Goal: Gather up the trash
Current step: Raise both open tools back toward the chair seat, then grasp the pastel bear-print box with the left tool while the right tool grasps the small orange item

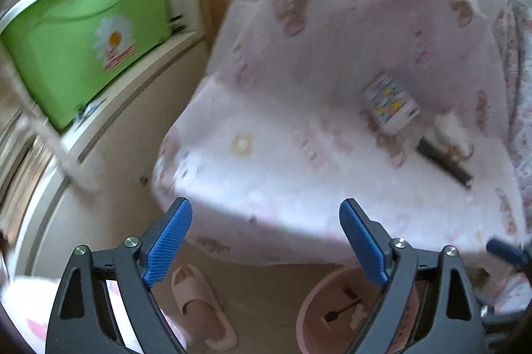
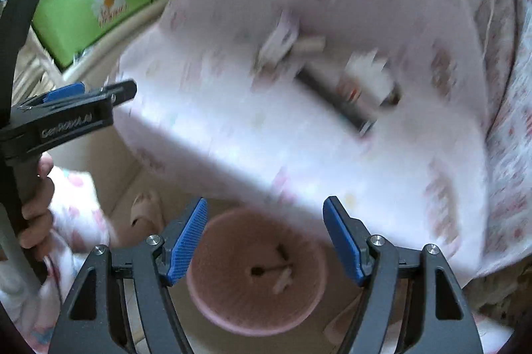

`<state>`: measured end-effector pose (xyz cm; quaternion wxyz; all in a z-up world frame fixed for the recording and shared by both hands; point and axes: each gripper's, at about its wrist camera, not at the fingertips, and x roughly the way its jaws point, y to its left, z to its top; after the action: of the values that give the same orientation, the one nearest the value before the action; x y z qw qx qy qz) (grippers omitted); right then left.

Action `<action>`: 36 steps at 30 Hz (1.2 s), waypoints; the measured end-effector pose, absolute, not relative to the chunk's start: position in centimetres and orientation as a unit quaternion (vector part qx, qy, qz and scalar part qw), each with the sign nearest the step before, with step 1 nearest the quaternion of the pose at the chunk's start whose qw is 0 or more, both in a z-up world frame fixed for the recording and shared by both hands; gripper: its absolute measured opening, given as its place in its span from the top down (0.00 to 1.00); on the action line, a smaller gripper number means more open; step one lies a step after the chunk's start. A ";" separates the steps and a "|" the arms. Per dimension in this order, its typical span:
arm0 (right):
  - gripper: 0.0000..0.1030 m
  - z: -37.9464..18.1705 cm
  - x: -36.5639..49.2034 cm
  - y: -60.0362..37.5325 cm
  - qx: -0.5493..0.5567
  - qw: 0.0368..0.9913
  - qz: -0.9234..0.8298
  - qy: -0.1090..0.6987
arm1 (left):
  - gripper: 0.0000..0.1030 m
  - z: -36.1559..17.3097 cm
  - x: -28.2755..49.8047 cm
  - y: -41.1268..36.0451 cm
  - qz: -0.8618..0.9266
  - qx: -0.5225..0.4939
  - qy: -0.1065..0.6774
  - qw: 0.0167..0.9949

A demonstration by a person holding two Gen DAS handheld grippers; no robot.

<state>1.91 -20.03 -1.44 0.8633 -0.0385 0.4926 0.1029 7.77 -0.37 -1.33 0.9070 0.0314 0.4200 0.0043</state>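
Note:
A pink bin (image 1: 327, 317) stands on the floor at the bed's edge, with small scraps and a dark stick at its bottom; the right wrist view looks straight down into the bin (image 2: 232, 297). On the pink-patterned bed sheet (image 1: 266, 127) lie a small printed packet (image 1: 390, 102), a dark stick (image 1: 445, 162) and a white tissue wad (image 1: 452, 124). The right wrist view shows the same packet (image 2: 279, 44), stick (image 2: 335, 97) and wad (image 2: 369, 71), blurred. My left gripper (image 1: 266, 207) hangs open and empty above the bed's edge. My right gripper (image 2: 266, 204) is open and empty over the bin.
A green tub (image 1: 86, 34) with a daisy sticker sits on a white shelf to the left. A pale slipper (image 1: 199, 304) lies on the floor beside the bin. In the right wrist view the left gripper (image 2: 99, 97) and the hand (image 2: 36, 207) holding it stand at the left.

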 end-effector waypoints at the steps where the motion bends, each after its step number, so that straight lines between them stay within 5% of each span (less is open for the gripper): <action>1: 0.28 -0.6 2.4 -20.4 -0.047 0.870 0.094 0.483 | 0.16 -0.6 8.6 -0.7 -0.024 0.029 0.431 0.902; 13: 0.28 5.6 9.8 -26.9 -0.036 0.920 0.040 0.389 | 0.07 8.8 18.5 -5.0 -0.111 0.122 0.347 0.923; 20: 0.29 2.0 10.9 -28.7 -0.023 0.905 0.013 0.425 | 0.07 5.2 18.6 -7.7 -0.164 0.119 0.418 0.885; 26: 0.44 0.7 11.4 -29.7 0.032 0.888 0.046 0.457 | 0.07 -0.6 17.4 -6.2 -0.164 0.060 0.501 0.847; 28: 0.60 0.2 11.6 -30.3 0.062 0.883 0.054 0.462 | 0.07 -1.2 16.4 -5.8 -0.135 0.083 0.474 0.866; 36: 0.64 -1.1 12.9 -32.2 0.204 0.842 0.127 0.483 | 0.07 -0.7 15.7 -5.5 -0.137 0.056 0.437 0.887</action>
<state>12.89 -32.23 -1.06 0.8419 0.2043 0.4831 0.1267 15.66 -5.53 -0.66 0.8871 0.0558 0.4372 -0.1374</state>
